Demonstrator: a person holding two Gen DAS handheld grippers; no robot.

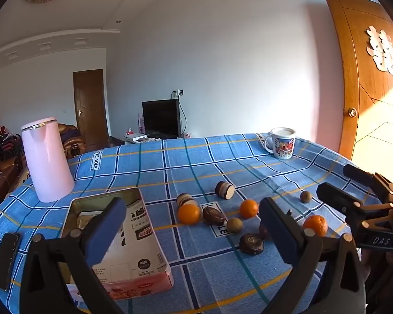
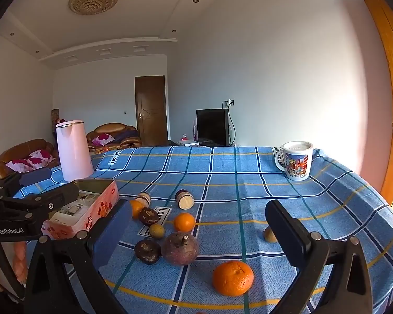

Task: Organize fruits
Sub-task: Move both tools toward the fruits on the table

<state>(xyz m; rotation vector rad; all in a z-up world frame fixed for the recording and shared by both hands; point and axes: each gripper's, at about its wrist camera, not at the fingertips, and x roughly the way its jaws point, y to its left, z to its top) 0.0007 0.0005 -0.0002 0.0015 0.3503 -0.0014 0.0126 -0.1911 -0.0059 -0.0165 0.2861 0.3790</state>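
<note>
Both grippers hover above the table (image 2: 327, 183), covered in a blue checked cloth, with nothing picked up yet. Left gripper (image 1: 194, 225) released, jaws wide, nothing between the pads; right gripper (image 2: 199, 230) likewise released and empty. Fruit lies loose mid-table: three oranges, the nearest orange (image 2: 232, 277) just ahead of the right gripper, a second orange (image 2: 184, 222) further back, a third orange (image 2: 135, 208) near the tin. A dark purple round fruit (image 2: 180, 248) with a stem stands beside a small brown fruit (image 2: 147, 251); a small tan fruit (image 2: 157, 230) sits behind them, another tan fruit (image 2: 269, 235) partly hidden by the right jaw. The open tin (image 1: 133, 280), with printed paper inside, lies left of the pile; it looks like the likely container, though that is a judgement. A pink kettle (image 1: 45, 159) and a mug (image 2: 296, 161) stand well clear. Suggested approach: take the nearest orange first with the right gripper, centre the pads across its widest part, close gently since round fruit rolls. Keep the left gripper clear of the tin rim. Avoid nudging the neighbouring fruits.
</note>
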